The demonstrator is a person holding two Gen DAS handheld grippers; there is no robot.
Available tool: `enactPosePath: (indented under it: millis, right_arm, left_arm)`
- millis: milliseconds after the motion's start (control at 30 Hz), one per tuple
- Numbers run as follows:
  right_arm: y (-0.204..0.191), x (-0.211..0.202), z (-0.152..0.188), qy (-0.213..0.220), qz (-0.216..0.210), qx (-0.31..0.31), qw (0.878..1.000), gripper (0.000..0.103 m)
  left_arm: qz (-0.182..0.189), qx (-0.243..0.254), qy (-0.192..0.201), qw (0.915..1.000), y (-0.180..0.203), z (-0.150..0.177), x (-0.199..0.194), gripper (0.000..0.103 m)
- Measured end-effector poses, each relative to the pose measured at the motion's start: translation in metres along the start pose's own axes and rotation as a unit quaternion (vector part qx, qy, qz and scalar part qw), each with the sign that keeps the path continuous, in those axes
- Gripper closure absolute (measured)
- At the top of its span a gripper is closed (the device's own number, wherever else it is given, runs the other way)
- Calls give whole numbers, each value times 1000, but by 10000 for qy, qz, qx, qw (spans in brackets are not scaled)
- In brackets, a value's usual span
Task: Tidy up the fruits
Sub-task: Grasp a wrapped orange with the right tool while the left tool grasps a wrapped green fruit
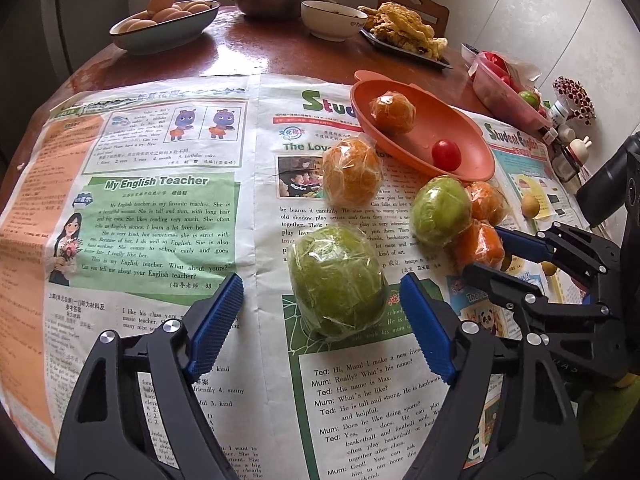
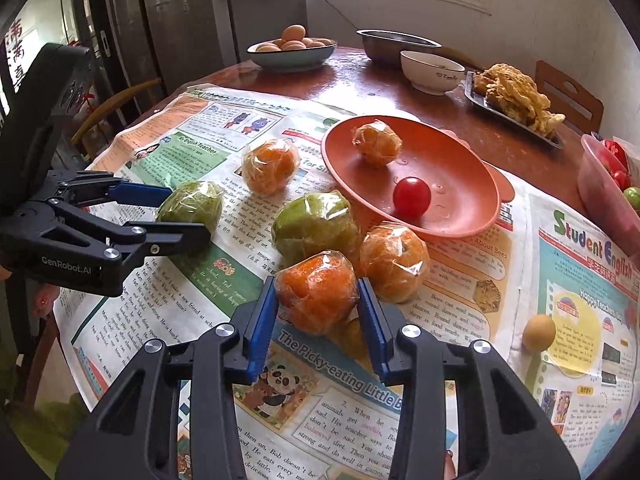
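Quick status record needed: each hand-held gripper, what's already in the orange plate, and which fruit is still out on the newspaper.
left hand-held gripper: open, straddling a wrapped green fruit, pads not touching
right hand-held gripper: shut on a wrapped orange
orange plate: one wrapped orange, one cherry tomato
newspaper: two more wrapped oranges, second green fruit, small brown fruit

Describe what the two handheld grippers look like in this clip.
Both grippers, left gripper and right gripper, look alike: matte black angular linkage frames with silver pivot bolts, and two fingers faced with ribbed blue pads. White "GenRobot.AI" lettering marks the left one's body. No cables or sleeves visible.
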State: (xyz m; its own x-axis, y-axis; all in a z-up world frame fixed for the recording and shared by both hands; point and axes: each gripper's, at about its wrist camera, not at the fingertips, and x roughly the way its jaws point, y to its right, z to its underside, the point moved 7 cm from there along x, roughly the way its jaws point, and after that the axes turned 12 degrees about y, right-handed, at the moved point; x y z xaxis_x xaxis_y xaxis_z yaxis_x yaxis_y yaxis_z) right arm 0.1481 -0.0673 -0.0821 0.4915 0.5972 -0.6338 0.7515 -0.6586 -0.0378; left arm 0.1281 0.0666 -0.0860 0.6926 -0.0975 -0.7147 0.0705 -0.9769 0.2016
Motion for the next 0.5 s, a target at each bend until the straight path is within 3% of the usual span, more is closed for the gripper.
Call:
enactPosePath:
  millis: [333, 400, 433, 500]
  right_arm:
    - [1, -1, 0, 25, -57, 22, 10000, 65]
    - [2, -2, 0, 38, -67, 62, 10000, 65]
    - [2, -2, 1, 42, -78, 78, 9999, 65]
    - [3, -4, 1, 49, -69, 96, 9999, 65]
  left_arm:
    - [-39, 65, 25, 10000, 2, -3, 1, 42]
    - [-36, 77, 25, 10000, 3, -4, 2, 47]
    - [19, 63, 19, 10000, 4, -4, 1, 56]
    - [74, 86, 16, 9999, 7, -4, 1, 58]
